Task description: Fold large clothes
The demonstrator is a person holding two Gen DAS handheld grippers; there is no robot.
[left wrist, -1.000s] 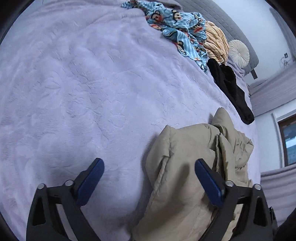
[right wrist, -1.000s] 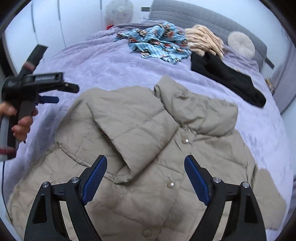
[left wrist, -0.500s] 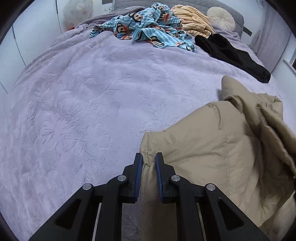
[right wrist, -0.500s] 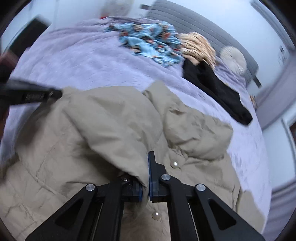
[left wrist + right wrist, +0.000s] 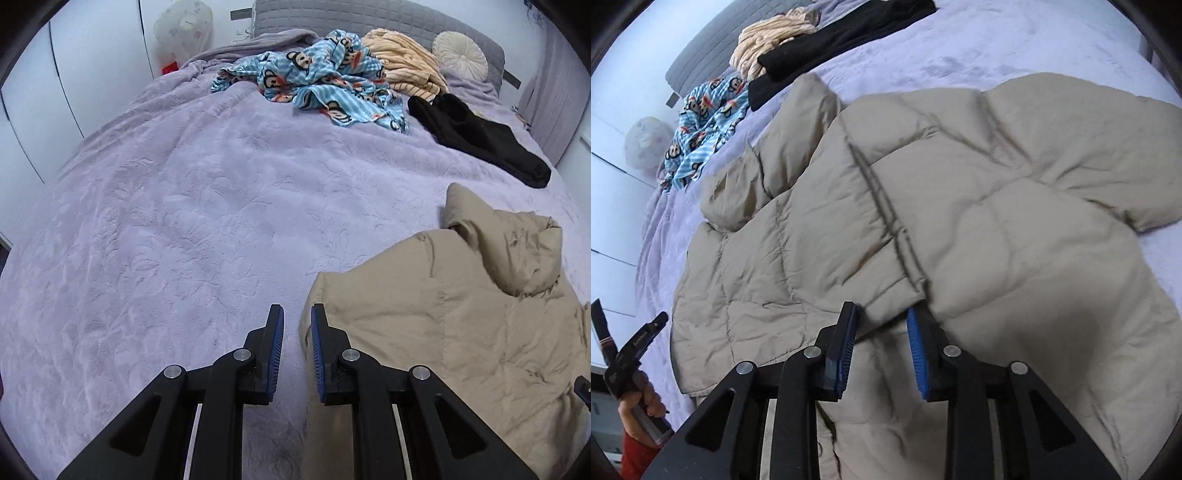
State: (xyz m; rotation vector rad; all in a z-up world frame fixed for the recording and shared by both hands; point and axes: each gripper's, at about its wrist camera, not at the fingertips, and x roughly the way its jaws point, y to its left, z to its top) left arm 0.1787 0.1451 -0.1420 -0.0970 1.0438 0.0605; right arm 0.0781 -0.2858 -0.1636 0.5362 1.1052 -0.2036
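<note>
The beige puffer jacket (image 5: 960, 206) lies spread on the lavender bed (image 5: 184, 221). The right tongs (image 5: 881, 321) stand narrowly parted around its folded sleeve cuff, pads apparently not pinching. The left tongs (image 5: 297, 321) sit just left of the jacket's edge, gap narrow and empty.

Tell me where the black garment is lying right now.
The black garment lies on the purple blanket near the bed's head, upper right in the left wrist view, between the blue monkey-print cloth and the tan jacket.
</note>
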